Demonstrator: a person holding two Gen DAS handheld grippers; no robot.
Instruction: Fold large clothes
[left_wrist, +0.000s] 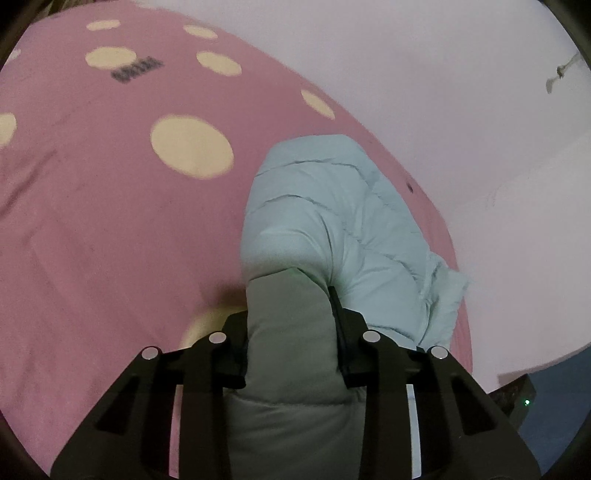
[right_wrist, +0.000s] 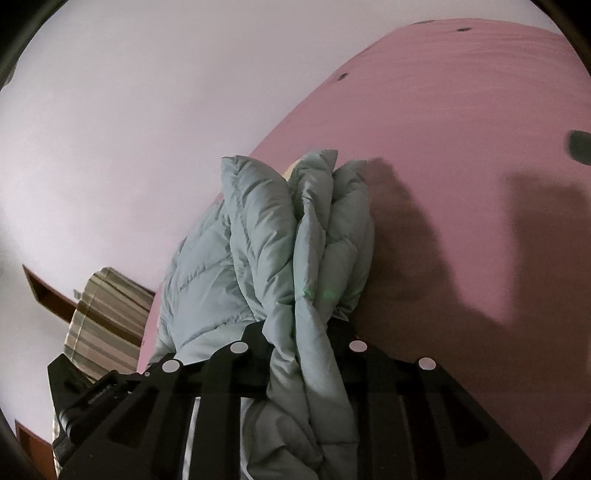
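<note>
One puffy light blue jacket (left_wrist: 314, 206) lies on the pink bed (left_wrist: 92, 229). Two tongs pinch it: the left tongs (left_wrist: 290, 325) and the right tongs (right_wrist: 299, 332) each squeeze a fold.

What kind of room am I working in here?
Most likely a bedroom. The puffer jacket lies on a wide pink sheet with cream dots like a bed, against a plain pale wall, with a striped cushion beside it.

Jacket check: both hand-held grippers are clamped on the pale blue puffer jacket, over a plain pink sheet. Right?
Not quite: the sheet is pink with large cream dots, as the left wrist view shows. Both grippers, left and right, are clamped on the jacket.
</note>
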